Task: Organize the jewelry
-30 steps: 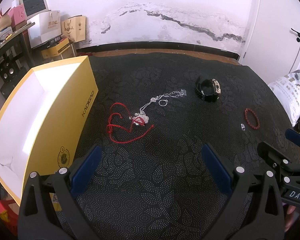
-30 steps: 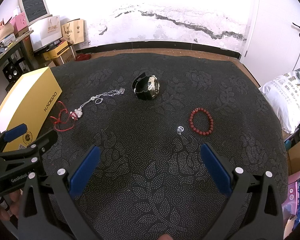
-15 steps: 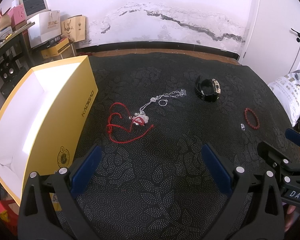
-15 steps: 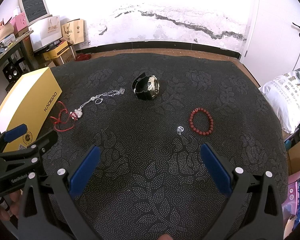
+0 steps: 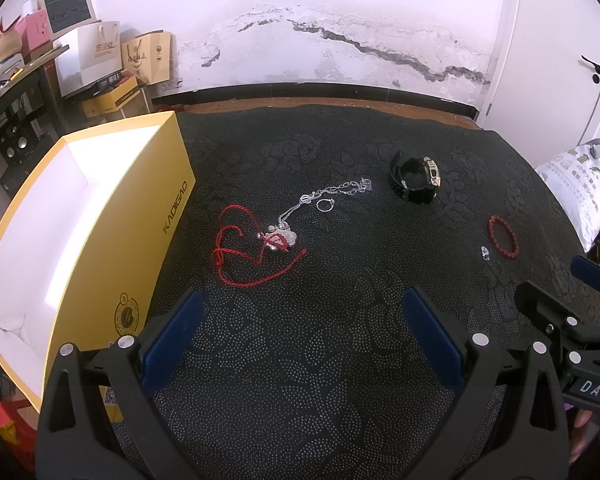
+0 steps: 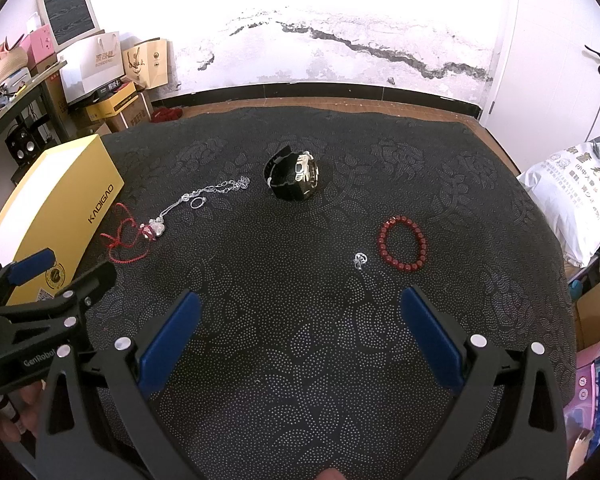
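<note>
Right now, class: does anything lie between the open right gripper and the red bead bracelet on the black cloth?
Nothing visible blocks it. The right gripper faces bare cloth; the red bead bracelet lies ahead, with only a small silver ring beside it.

Ahead of my grippers runs a white wall [image 5: 340,8] with a dark crack [image 5: 384,54] across it. A white door [image 6: 572,40] with a black handle [image 6: 598,60] stands off to my right. Far left, paper bags [image 6: 148,62] lean against the wall beside a shelf [image 5: 16,76]. Speakers [image 6: 22,146] sit under it. A printed white sack [image 6: 572,204] lies to my right.
</note>
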Demonstrator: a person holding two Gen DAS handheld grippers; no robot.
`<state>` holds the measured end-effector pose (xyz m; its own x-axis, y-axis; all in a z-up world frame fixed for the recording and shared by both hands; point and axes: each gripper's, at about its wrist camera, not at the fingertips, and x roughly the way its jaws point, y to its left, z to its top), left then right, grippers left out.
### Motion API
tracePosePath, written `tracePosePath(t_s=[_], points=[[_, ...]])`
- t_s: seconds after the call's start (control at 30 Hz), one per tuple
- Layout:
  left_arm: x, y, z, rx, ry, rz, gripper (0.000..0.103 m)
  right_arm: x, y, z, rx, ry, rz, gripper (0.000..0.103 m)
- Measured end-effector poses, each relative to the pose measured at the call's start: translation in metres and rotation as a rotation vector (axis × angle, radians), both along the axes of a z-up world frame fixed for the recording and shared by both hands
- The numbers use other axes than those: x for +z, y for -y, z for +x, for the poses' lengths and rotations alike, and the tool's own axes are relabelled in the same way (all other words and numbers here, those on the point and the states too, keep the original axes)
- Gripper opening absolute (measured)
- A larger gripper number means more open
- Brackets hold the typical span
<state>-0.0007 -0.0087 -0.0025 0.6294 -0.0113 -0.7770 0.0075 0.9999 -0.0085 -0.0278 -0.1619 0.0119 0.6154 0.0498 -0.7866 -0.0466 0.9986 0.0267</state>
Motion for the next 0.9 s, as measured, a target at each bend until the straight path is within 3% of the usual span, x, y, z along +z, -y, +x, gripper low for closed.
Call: tracePosePath(t_s=[0.53,0.7,0.9], points=[[0.001,0.001,-0.002,-0.013,-0.010,-0.009,0.097,0.000,0.001,0.001,0.003,-0.004,-0.001,0.097],[-0.001,-0.003,0.000,-0.013,-0.037,-0.049,0.097,0.001,0.009,0.002,0.003,0.022,0.001,0.097],[-0.016,-0.001,0.004,-0.031,-0.025,-0.015,0.097,-0.011,0.031,0.003,-0.005,0.040,0.032,0.097]])
